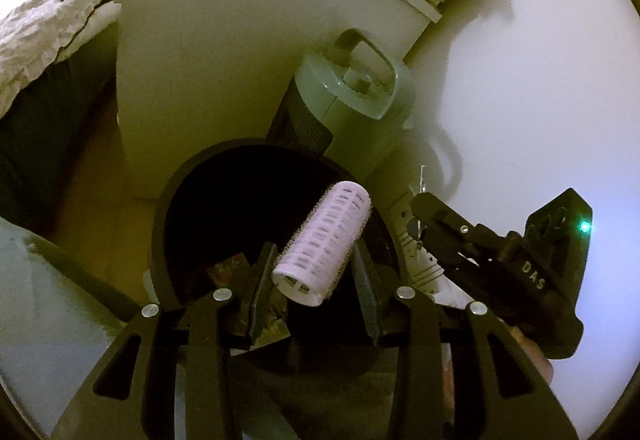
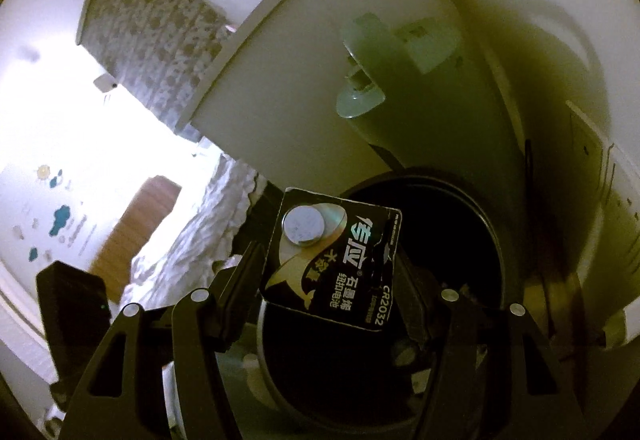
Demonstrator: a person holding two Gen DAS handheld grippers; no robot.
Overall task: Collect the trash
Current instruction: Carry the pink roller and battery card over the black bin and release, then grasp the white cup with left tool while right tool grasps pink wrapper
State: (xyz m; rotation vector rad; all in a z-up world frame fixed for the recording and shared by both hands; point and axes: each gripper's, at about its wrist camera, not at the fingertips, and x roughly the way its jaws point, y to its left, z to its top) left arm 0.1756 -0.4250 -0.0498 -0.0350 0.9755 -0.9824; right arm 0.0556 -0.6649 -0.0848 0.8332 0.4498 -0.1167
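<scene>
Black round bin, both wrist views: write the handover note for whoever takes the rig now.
Left gripper: jaws shut on the pale pink cylindrical hair roller, held over the black round bin.
Right gripper: jaws shut on the black coin-battery card marked CR2032, also above the bin's mouth.
Done: both items picked up and brought to the bin.
Left: release both into it; some scraps seem to lie inside already.
</scene>
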